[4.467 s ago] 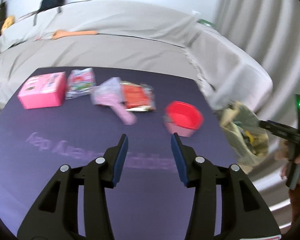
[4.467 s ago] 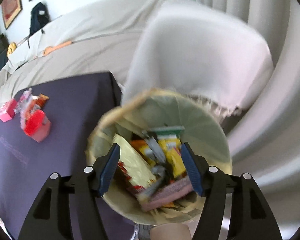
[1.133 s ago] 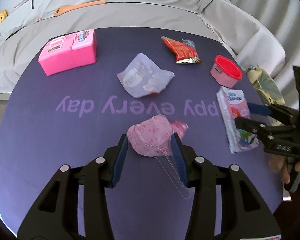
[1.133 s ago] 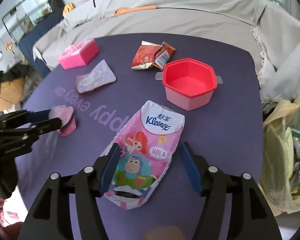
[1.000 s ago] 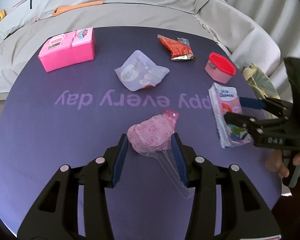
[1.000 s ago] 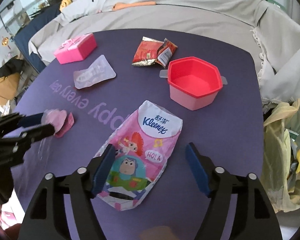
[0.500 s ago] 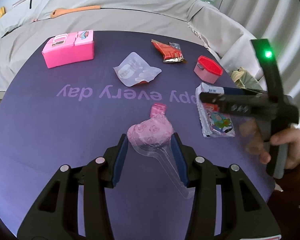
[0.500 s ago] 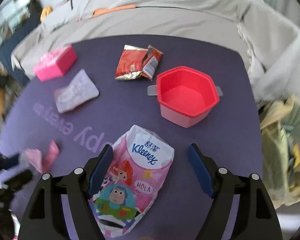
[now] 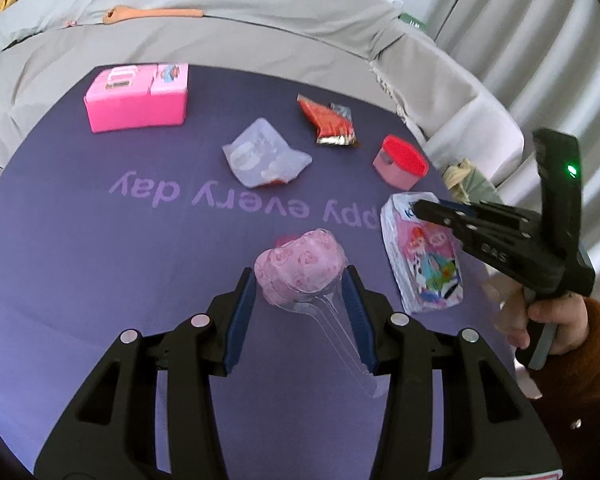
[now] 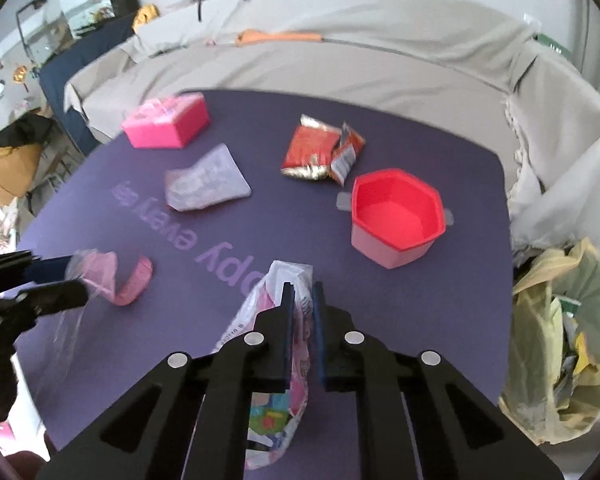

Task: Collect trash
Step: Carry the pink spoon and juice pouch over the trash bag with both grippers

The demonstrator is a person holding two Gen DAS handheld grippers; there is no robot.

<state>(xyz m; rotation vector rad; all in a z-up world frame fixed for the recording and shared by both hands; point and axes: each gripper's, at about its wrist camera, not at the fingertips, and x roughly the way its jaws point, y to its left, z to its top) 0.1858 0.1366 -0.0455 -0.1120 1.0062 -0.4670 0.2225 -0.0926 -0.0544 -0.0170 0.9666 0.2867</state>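
Crinkled plastic tissue pack (image 10: 278, 320) pinched flat; right gripper (image 10: 300, 292) just closed.

We see our left black plastic two-finger gripper (image 9: 300, 304) with blue pads (image 9: 238, 320) and round silver screws (image 9: 199, 321). Our right black gripper (image 10: 301, 300) matches it; its upright body carries a green light (image 9: 570, 169), and a rust-orange knitted sleeve (image 9: 596, 344) covers the wrist.
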